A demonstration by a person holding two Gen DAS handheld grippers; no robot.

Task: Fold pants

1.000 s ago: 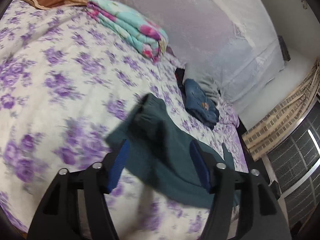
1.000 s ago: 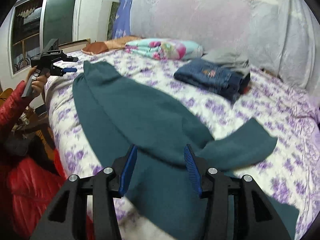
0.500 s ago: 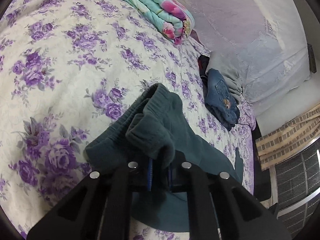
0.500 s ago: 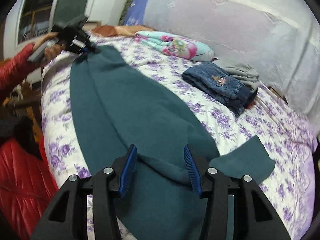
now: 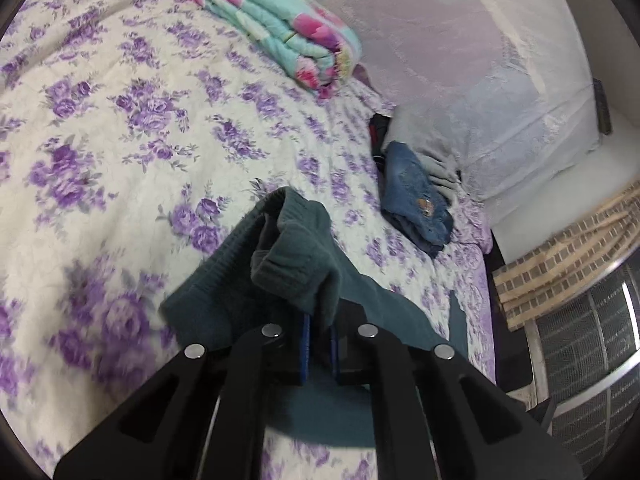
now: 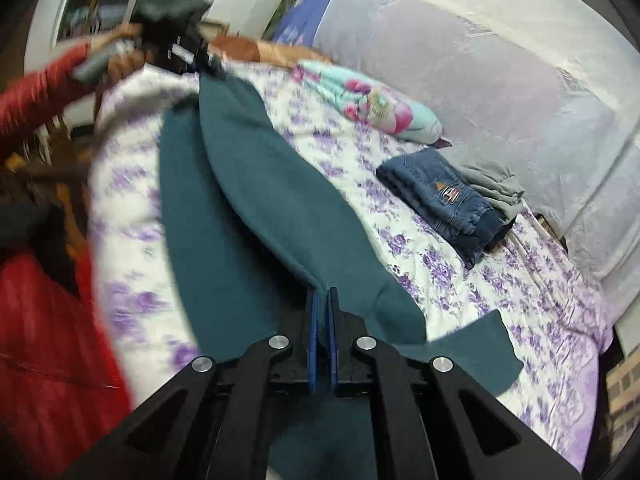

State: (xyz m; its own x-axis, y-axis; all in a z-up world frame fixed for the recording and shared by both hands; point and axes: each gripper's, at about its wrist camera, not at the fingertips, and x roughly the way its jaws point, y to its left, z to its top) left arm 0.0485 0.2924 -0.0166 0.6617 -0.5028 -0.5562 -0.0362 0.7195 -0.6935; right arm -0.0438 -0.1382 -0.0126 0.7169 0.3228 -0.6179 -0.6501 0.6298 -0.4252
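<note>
Dark teal pants (image 6: 248, 200) lie stretched along the bed, one leg over the other. My left gripper (image 5: 319, 330) is shut on the ribbed cuff end of the pants (image 5: 296, 256), which bunches up above its fingers. In the right wrist view the left gripper (image 6: 188, 50) shows far off, at the far end of the pants. My right gripper (image 6: 322, 304) is shut on a fold of the teal fabric near the waist end; a teal flap (image 6: 476, 348) lies to its right.
The bed has a white sheet with purple flowers (image 5: 120, 120). A folded floral quilt (image 5: 276, 32) lies near the headboard. Folded blue jeans (image 6: 444, 200) on grey clothes (image 6: 492, 184) sit by the wall. A curtain and window (image 5: 580, 300) are on the right.
Both grippers have closed on the pants: the left on the cuff end first, the right on the fold afterwards. The left end of the pants is lifted and pulled taut.
</note>
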